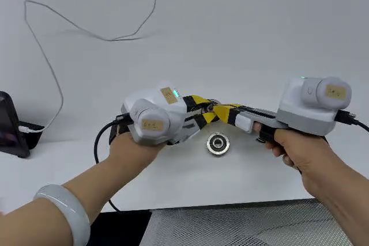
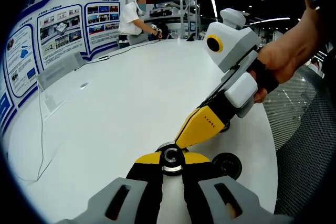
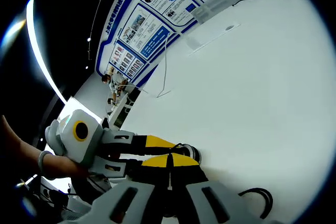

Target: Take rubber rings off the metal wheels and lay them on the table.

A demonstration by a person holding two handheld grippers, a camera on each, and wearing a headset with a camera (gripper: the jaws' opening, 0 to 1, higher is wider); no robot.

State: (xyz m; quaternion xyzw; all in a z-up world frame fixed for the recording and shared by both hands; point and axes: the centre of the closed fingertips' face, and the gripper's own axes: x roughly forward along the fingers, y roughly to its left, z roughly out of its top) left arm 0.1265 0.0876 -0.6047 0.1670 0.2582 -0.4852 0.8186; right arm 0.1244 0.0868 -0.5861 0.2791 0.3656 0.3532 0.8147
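A small metal wheel [image 2: 171, 156] sits between the yellow jaws of my left gripper [image 2: 171, 159], which is shut on it above the table. My right gripper [image 2: 181, 139] comes in from the right, jaws shut, tips touching the wheel's rim; a rubber ring between them is not discernible. In the right gripper view the wheel [image 3: 192, 153] lies just past my right gripper [image 3: 170, 160], with the left gripper [image 3: 181, 146] reaching in from the left. In the head view the left gripper [image 1: 209, 108] and right gripper [image 1: 219, 111] meet tip to tip. A second wheel [image 1: 218, 143] lies flat on the white table [image 1: 173, 171] below them.
A black device [image 1: 11, 126] stands at the table's left edge, with a grey cable [image 1: 57, 87] running up the wall. A black cable [image 1: 102, 142] loops under my left hand. A perforated grey surface [image 1: 242, 226] lies beyond the table's front edge. A person [image 2: 134, 17] stands far off.
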